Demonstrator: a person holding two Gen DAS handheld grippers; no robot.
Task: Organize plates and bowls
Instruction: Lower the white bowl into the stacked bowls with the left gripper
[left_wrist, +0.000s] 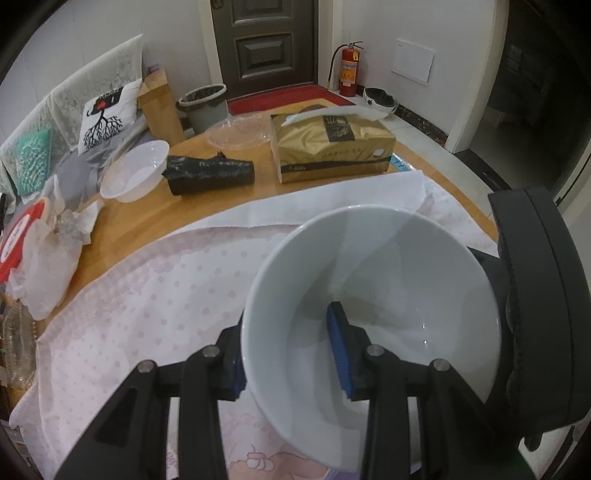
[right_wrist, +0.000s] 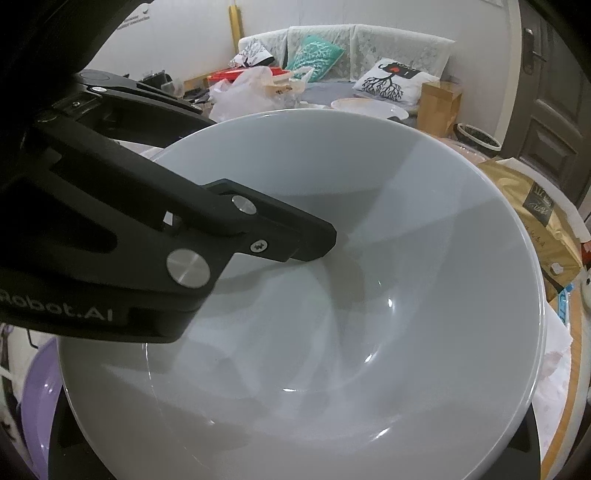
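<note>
A large pale grey-white bowl (left_wrist: 388, 280) hangs tilted above the pink dotted cloth (left_wrist: 147, 295) on the wooden table. My left gripper (left_wrist: 288, 343) is shut on its near wall, one blue-padded finger (left_wrist: 341, 354) inside and the other outside the rim. In the right wrist view the bowl (right_wrist: 332, 332) fills the frame, and the left gripper's inner finger (right_wrist: 295, 236) reaches in from the left. The right gripper's black body (left_wrist: 535, 295) sits against the bowl's right side. Its fingertips are hidden under the bowl. A purple dish (right_wrist: 37, 387) peeks out at lower left.
Behind the cloth stand a gold tissue pack (left_wrist: 332, 147), a black bag roll (left_wrist: 210, 173), a white plastic bowl (left_wrist: 135, 171) and a clear lid (left_wrist: 238, 131). Plastic bags (left_wrist: 44, 258) crowd the table's left edge. A sofa and bin lie beyond.
</note>
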